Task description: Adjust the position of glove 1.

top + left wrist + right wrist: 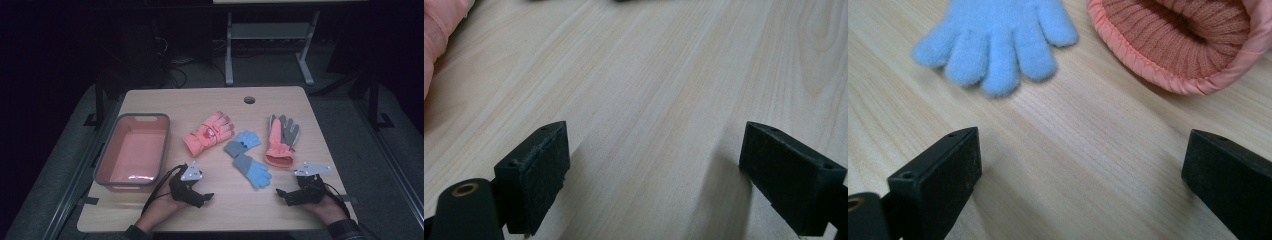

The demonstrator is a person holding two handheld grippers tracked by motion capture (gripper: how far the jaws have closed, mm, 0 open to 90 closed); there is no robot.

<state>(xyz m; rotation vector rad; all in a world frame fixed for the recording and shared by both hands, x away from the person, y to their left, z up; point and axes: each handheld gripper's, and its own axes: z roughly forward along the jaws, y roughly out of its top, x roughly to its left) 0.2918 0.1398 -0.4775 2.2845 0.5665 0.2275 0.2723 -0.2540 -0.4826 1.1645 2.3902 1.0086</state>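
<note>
Right claw (pixel 286 196) spread wide, empty, low on the pale wooden surface (pixel 210 102). Fuzzy light-blue knit glove (pixel 993 37) at 11 o'clock from it, long axis running 10-to-4, fingertips nearest. Left claw (pixel 204 198) equally wide, empty, slightly farther off.

Left gripper (pixel 202 196): black body, grey three-cornered plate on top, black cable looping back toward wrist. Right gripper (pixel 284 194): same black build, grey plate with small dark dots at corners, black cable trailing off. Jaws: black rectangular blocks, matte, small screw holes on top faces. Brass-ringed hole in black arm beside left jaw. Dark sleeve cuffs at both wrists.
</note>
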